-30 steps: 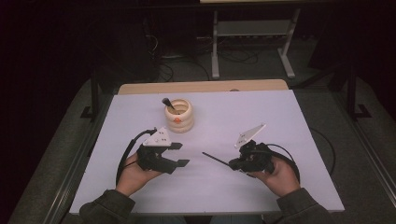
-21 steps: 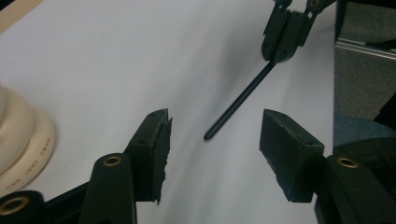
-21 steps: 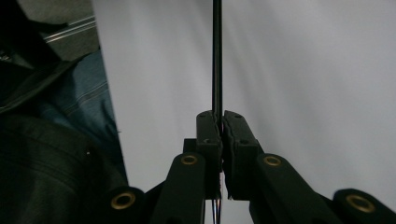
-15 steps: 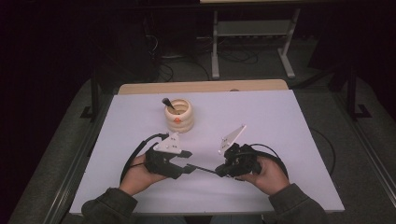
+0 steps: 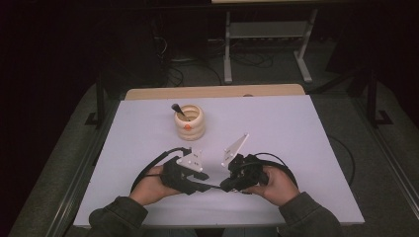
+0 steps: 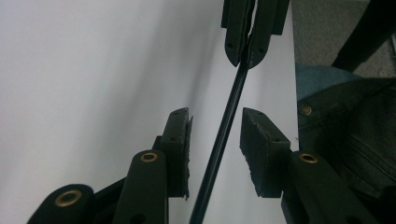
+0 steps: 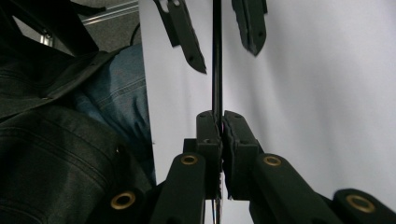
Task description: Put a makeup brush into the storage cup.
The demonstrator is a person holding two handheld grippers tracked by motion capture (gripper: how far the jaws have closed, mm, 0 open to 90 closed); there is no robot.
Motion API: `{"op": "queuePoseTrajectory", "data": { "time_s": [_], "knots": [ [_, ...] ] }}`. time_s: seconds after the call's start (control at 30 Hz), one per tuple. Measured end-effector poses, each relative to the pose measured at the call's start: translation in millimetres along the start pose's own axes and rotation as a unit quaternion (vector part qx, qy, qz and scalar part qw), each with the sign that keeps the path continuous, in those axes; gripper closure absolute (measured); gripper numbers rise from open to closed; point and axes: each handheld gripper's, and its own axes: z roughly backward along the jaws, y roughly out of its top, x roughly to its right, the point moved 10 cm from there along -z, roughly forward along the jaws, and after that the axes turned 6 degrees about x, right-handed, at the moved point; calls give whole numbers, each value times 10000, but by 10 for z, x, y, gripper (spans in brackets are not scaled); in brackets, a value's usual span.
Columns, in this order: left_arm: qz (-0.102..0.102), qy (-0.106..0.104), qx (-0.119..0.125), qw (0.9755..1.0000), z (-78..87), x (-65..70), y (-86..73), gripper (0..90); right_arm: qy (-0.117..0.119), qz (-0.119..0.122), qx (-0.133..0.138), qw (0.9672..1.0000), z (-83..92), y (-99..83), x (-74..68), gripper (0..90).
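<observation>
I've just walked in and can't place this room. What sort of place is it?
Probably a lab or recording workspace, not a home. A bare white table stands in a dark room with loose cables on the floor behind it and a metal stand. A person works there with two hand-held grippers, left and right.

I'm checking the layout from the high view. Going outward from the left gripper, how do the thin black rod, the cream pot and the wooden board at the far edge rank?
1. Thin black rod: between the left gripper jaws.
2. Cream pot: on the table beyond it.
3. Wooden board: along the table's far edge.
</observation>
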Motion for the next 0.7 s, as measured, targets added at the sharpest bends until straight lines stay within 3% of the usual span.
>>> {"op": "queuePoseTrajectory", "data": {
  "time_s": [0.17, 0.47, 0.57, 0.6, 0.63, 0.67, 0.7],
  "knots": [
    [-12, -111, -126, 9999, -30, 12, -29, 676, 79, 108, -39, 9999, -31, 29, -25, 849],
    [-435, -416, -426, 9973, -69, 120, -105, 820, 185, 213, -123, 9995, -65, 45, -74, 848],
    [-485, -379, -467, 9970, -72, 130, -122, 846, 162, 180, 43, 9997, -54, 64, -66, 829],
    [-473, -354, -470, 9971, -68, 126, -125, 847, 161, 28, 234, 9996, -32, 85, -47, 746],
    [-473, -354, -470, 9971, -68, 126, -125, 847, 161, 28, 234, 9996, -32, 85, -47, 746],
    [-412, -319, -387, 9979, -49, 120, -126, 847, 150, -160, 475, 9986, 26, 86, 9, 692],
    [-407, -296, -372, 9980, -23, 102, -137, 847, 136, -202, 547, 9982, 48, 77, 26, 661]
  ]
}}
